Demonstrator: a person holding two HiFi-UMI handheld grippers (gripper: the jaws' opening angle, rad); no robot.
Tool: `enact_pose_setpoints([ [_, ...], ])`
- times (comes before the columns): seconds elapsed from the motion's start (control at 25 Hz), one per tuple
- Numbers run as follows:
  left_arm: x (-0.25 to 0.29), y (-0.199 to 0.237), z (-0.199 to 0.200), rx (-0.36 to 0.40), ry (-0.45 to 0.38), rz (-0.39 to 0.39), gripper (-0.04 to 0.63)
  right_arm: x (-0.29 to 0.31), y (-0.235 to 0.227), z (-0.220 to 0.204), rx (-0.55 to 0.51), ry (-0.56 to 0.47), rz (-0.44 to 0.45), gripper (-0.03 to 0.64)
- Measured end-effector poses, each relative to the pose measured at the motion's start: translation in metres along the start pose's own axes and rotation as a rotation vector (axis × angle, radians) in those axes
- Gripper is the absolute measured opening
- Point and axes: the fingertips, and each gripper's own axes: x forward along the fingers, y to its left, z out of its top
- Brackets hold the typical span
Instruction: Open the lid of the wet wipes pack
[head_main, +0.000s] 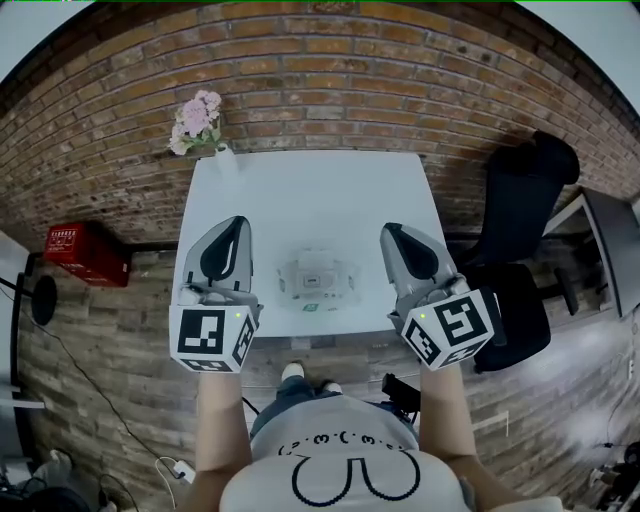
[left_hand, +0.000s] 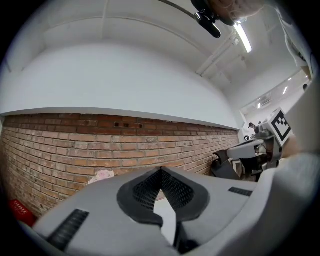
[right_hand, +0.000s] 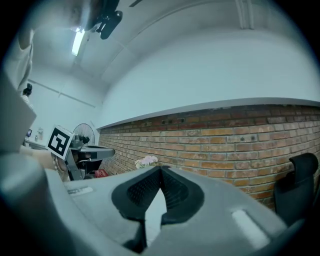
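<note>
Our left gripper (head_main: 238, 224) and right gripper (head_main: 390, 231), both closed and empty, flank the wet wipes pack (head_main: 318, 280) by the table's (head_main: 310, 195) front edge, its length running between them, neither nearer.

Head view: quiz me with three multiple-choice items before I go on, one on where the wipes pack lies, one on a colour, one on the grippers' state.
1. Where does the wet wipes pack lie?
A. on the table, between the two grippers
B. on the floor
C. on the chair

2. What colour is the crate left of the table?
A. blue
B. red
C. green

3. How do the jaws of the left gripper and right gripper stand?
A. both wide apart
B. both closed, empty
C. closed on the lid

Answers:
1 A, it rests on the white top between them.
2 B, it shows red.
3 B, each gripper view shows them meeting with nothing between.
</note>
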Motion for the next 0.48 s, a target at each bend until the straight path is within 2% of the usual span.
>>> enact_pose_setpoints([
  [0.48, 0.0059, -0.0015, 0.0017, 0.016, 0.000, -0.001, -0.002, 0.0025, -0.0062, -0.0036, -0.033, 0.011, -0.001, -0.003],
])
